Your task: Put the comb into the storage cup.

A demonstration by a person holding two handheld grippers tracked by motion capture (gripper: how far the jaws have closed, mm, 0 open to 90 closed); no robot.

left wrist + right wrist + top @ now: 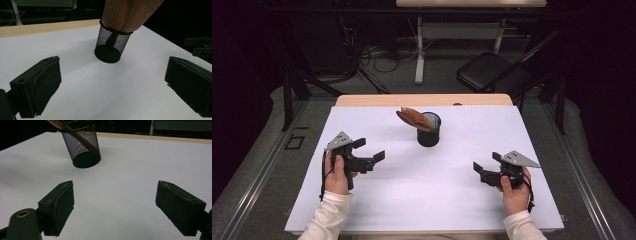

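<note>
Wooden spatula (pixel 414 118), probably, leans in mesh cup (pixel 429 131) near desk's far edge. Left gripper (pixel 371 151), right gripper (pixel 483 168) wide, empty. Next: reach for cup.

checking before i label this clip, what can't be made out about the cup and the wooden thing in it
- Wooden piece: its broad top runs off the upper edge in the left gripper view, so what it is stays unclear.
- Its lower end: blurred by the mesh cup wall in the right gripper view.
- Cup's inside bottom: dark and too small in the high view.

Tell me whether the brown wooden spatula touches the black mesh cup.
Touching: the left gripper view shows the brown wooden spatula resting on the black mesh cup rim.
</note>
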